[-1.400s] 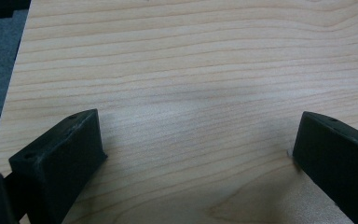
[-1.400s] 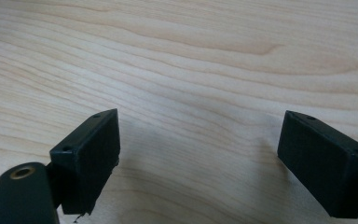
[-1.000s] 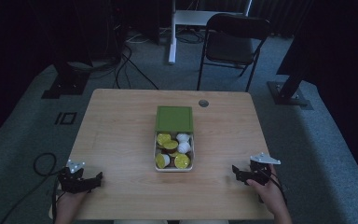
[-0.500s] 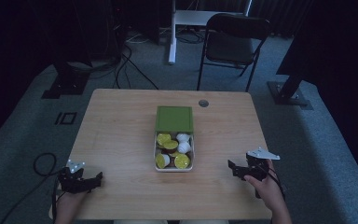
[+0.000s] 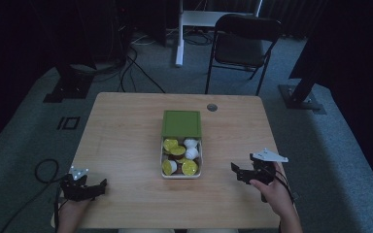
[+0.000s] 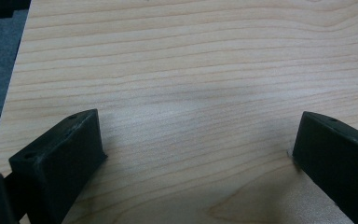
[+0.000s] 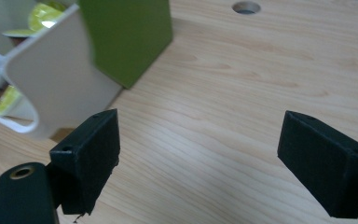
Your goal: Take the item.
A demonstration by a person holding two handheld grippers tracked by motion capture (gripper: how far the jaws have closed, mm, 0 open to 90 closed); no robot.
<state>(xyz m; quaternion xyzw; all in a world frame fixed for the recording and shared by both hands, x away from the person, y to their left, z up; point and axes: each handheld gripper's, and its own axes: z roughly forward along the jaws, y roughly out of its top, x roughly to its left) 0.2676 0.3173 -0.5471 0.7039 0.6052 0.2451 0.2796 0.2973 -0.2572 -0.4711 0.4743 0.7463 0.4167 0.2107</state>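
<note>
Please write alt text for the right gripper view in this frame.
The right gripper has its two black jaws wide open over bare wooden table, holding nothing. At upper left stands a white container with yellow-lidded cups inside and a green lid behind it; a round hole is in the tabletop farther off.

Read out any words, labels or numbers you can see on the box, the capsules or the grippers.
None can be read. The green lid is plain, the capsules' yellow-green tops are too small to show print, and the left gripper and right gripper carry no visible marking.
</note>
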